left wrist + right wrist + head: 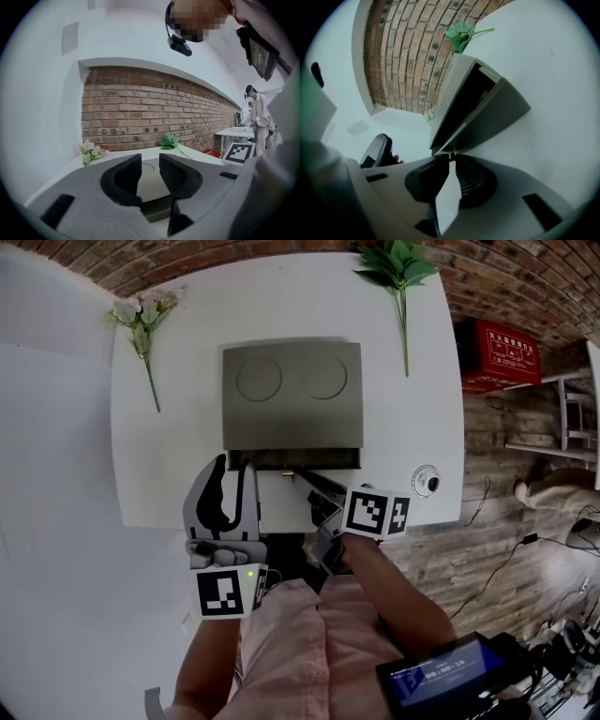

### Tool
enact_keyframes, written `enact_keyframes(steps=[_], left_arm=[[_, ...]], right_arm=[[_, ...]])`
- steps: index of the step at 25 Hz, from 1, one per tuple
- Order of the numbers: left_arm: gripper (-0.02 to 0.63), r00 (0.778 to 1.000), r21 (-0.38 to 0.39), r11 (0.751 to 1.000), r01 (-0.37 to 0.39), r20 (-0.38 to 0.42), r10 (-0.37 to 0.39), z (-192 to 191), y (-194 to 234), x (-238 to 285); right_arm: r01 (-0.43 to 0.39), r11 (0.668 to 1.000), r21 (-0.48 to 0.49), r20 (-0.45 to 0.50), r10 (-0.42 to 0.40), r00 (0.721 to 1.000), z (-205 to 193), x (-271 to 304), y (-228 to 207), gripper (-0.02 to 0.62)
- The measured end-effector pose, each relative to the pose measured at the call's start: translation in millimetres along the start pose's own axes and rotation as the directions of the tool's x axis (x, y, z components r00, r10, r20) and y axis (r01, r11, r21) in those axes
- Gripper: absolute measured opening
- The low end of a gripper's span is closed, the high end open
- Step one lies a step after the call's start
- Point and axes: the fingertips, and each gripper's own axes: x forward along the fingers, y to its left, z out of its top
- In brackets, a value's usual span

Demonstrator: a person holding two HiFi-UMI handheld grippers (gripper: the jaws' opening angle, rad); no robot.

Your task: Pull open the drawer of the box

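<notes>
In the head view, the box [291, 381] sat at the middle of the table [159, 484] with its long side running left to right and its drawer [295, 461] facing me. The slide axis therefore ran from the box front straight toward my body. The right gripper [300, 476] reached in from the near right, at a slant to that axis, with its tips at the small knob [290, 472] at the middle of the drawer front. The left gripper [234, 467] stood upright just beside the front left corner of the box and held nothing. In the left gripper view, the left gripper [150, 171] had its jaws apart with only the box top [151, 185] visible through the gap. No pad touched anything, so this hand was a bystander. In the right gripper view, the right gripper [451, 160] had its jaws drawn together on the knob [451, 155], which showed as a small brass tip between the pads. The drawer front [492, 115] rose directly ahead of the jaws, and a dark gap [466, 101] separated it from the box top [450, 89], so I judged the drawer a little way out. The relation that mattered was this: the knob lay dead ahead of the right gripper, and the travel lay behind it, toward me. I judged that the pull should follow the slide axis and not the gripper's slanted approach line, or the drawer could bind.
</notes>
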Motion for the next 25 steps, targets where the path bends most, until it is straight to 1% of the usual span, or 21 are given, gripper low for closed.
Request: enact_keyframes(steps=[5,13,25], left_arm=[[0.122,1.000,0.000,1.000,-0.001,-0.003,0.001,-1.4,-3.1,-3.1],[0.121,1.000,-0.020,0.999,0.027,0.004,-0.027,-14.9,-2.6,-17.5],[0.121,0.999,-0.025,0.999,0.033,0.022,-0.033,-11.9,5.9,-30.1]], right_arm=[[-0.004,1.000,-0.003,-0.005,0.004,1.000,1.8,-1.0,0.2,0.048],[0.000,1.000,-0.012,0.010,0.000,1.000,1.4,0.8,-1.1,0.048],[0.010,1.000,-0.011,0.027,-0.010,1.000,-5.7,-2.3,-1.3,0.048]])
